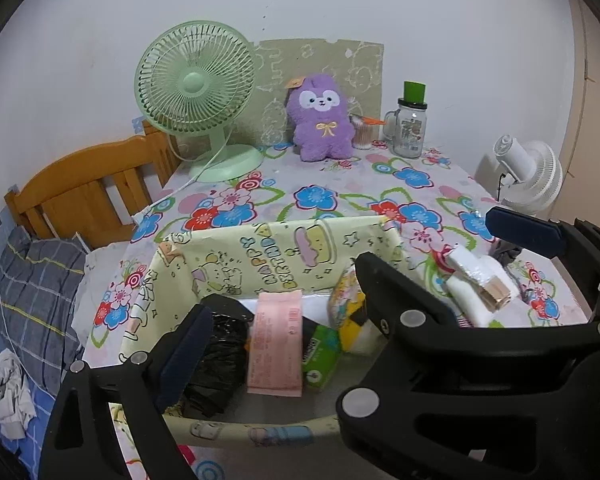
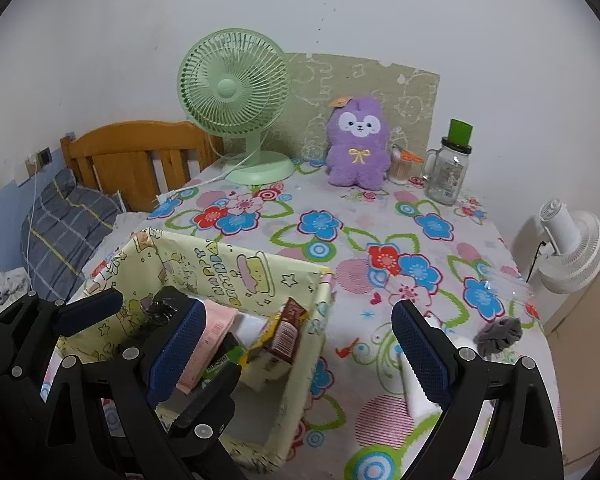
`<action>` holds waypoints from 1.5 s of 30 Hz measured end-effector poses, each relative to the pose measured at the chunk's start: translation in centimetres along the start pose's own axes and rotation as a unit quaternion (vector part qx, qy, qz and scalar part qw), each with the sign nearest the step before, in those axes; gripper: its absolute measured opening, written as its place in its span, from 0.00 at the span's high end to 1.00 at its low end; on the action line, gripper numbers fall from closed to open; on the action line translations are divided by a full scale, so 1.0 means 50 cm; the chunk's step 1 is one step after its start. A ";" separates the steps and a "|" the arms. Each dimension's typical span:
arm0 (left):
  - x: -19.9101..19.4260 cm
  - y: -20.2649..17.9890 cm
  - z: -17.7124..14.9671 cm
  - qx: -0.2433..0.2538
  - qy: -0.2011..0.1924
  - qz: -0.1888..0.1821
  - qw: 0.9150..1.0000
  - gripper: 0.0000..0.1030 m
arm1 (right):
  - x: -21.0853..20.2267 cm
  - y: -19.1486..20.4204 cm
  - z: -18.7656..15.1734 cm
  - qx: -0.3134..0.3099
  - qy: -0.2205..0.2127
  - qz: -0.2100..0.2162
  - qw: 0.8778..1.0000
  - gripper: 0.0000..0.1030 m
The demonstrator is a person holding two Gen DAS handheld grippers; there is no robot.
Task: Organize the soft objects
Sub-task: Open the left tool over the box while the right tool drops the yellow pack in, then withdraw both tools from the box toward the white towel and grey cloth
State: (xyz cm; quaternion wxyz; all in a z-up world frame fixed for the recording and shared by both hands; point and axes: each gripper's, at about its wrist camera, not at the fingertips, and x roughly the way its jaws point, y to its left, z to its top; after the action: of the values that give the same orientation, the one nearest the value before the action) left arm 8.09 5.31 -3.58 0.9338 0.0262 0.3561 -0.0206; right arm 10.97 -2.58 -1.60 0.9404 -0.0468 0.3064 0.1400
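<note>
Working at a table under a floral tablecloth point(image 2: 320, 240), with a yellow cartoon-print box point(image 1: 260, 248) near the front left edge. Holding the left gripper point(image 1: 284, 292) low over that box, jaws spread wide and gripping nothing, one pad just beside a crumpled black bag point(image 1: 216, 360) (touching or not, cannot tell). Packed in the box beside the bag: a pink packet point(image 1: 276, 344), a green packet point(image 1: 320, 356) and a yellow-and-white soft item point(image 1: 350, 316) toward the right wall. Holding the right gripper point(image 2: 296, 312) just right of the left one, likewise wide open and empty, with the box's right wall showing between its fingers. Outside the box, on the cloth to its right: a white tube point(image 2: 414, 384), partly hidden behind the right finger, and a grey scrunchie point(image 2: 498, 334) near the table's right edge. Well apart from all this, at the back by the wall: a purple plush point(image 2: 358, 144) sitting upright, flanked by a green desk fan point(image 2: 234, 92) on its left and by a small swab holder point(image 2: 400, 168) and a glass jar point(image 2: 446, 172) with a green lid on its right. Beyond the table: a white fan point(image 2: 572, 248) to the right, a wooden headboard point(image 2: 132, 152) and a checked pillow point(image 2: 64, 220) to the left
</note>
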 end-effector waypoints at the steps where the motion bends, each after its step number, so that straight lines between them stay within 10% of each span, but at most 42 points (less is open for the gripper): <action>1: -0.003 -0.004 0.001 0.001 -0.002 -0.001 1.000 0.08 | -0.006 -0.005 -0.001 0.002 -0.002 -0.001 1.000 0.07; 45: -0.113 -0.187 0.004 0.025 -0.042 -0.025 0.998 0.07 | -0.184 -0.160 -0.049 0.035 -0.050 -0.032 0.998 0.07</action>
State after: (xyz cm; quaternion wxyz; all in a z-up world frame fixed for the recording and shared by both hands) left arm 3.48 -3.94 0.03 0.9462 0.0397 0.3166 -0.0543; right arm 4.79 -12.80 1.86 0.9595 -0.0162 0.2625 0.1013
